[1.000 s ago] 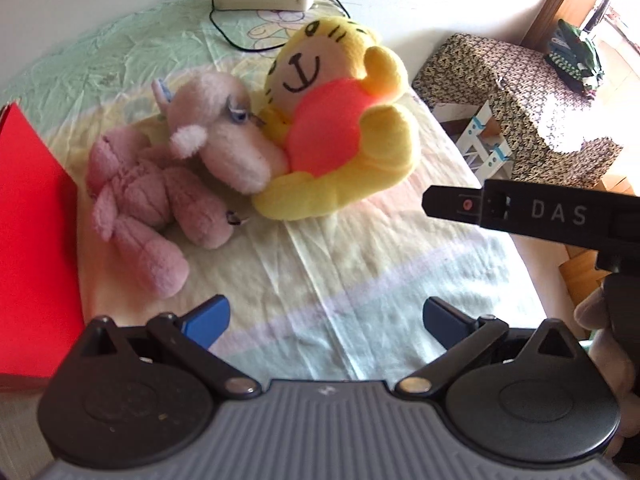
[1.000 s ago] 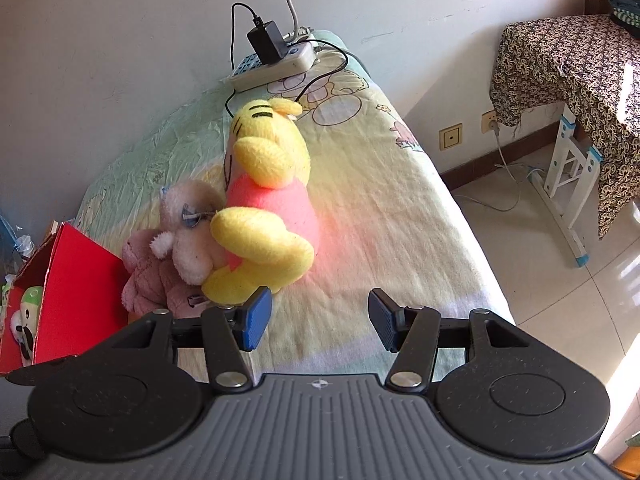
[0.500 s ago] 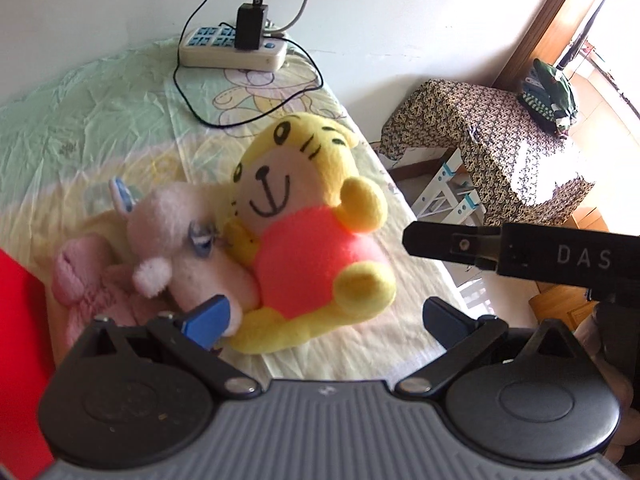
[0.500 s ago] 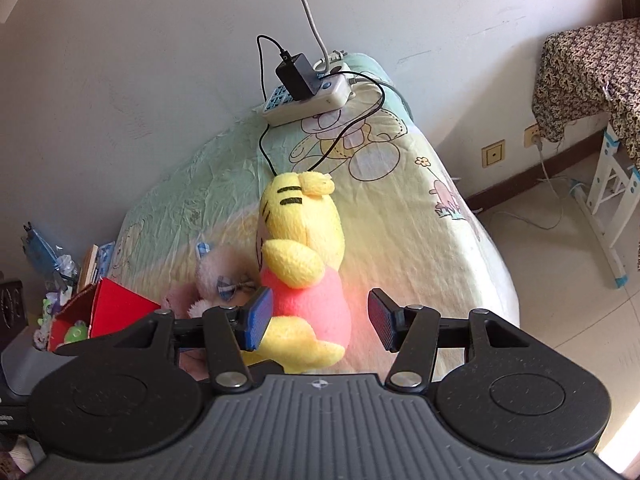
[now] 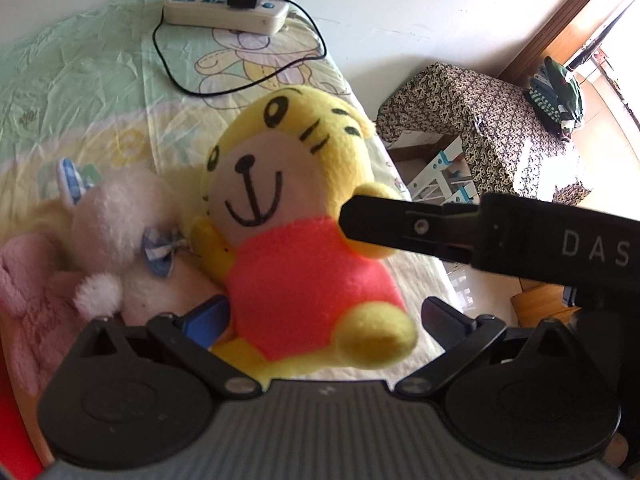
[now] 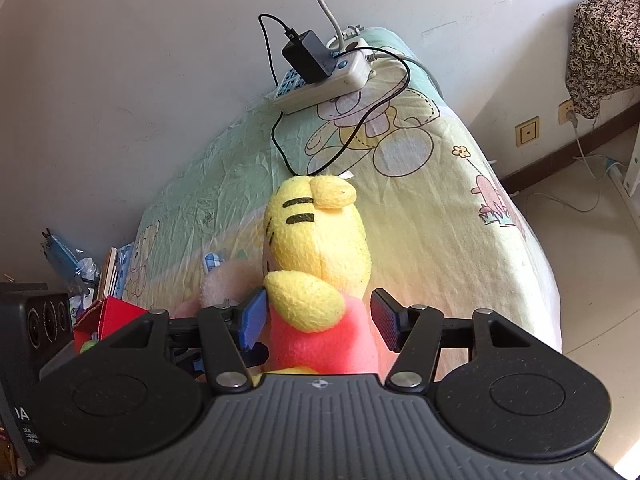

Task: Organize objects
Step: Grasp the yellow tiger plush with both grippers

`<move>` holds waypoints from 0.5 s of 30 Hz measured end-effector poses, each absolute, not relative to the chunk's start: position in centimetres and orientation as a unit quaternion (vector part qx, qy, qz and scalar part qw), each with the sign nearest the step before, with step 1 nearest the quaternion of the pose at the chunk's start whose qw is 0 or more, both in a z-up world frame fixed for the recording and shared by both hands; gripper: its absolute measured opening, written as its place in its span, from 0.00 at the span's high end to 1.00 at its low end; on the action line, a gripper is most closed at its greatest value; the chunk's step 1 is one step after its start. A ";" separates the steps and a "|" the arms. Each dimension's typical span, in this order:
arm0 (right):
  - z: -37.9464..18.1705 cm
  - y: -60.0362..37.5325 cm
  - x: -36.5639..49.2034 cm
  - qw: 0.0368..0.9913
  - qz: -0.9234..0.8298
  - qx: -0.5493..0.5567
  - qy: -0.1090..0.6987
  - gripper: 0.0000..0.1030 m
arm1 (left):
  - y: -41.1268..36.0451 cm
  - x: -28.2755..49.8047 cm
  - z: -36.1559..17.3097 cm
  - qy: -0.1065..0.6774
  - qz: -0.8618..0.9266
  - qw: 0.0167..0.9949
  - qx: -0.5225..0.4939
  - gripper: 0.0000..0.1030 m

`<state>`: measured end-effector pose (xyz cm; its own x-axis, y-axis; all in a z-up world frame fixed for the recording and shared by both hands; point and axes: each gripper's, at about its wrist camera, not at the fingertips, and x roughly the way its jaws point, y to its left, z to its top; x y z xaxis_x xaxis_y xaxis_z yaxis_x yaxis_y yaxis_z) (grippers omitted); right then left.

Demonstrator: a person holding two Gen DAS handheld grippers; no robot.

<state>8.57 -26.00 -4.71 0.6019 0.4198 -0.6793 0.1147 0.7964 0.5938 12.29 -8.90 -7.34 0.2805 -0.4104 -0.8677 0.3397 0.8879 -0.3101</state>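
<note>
Both grippers nearer two plush toys (image 5: 256, 248)

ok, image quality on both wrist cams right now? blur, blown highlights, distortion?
Left wrist: pink plush toy at the left edge is smeared, yellow tiger plush fairly sharp; window corner at upper right blown out. Right wrist: sharp overall, strong fisheye bending of the bed edge, sun glare on the floor at lower right.

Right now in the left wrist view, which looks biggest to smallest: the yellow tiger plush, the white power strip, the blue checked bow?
1. Yellow tiger plush, nearest the camera
2. White power strip
3. Blue checked bow
</note>
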 end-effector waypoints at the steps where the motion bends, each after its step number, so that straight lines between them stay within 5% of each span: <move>1: -5.1 -26.1 8.8 0.838 0.094 0.308 0.440 0.42 | -8.9 12.5 -7.6 0.555 -0.234 0.798 -0.033 0.02; 15: -8.8 -26.2 10.8 0.802 0.123 0.364 0.458 0.40 | -8.8 14.6 -9.7 0.562 -0.254 0.786 -0.043 0.03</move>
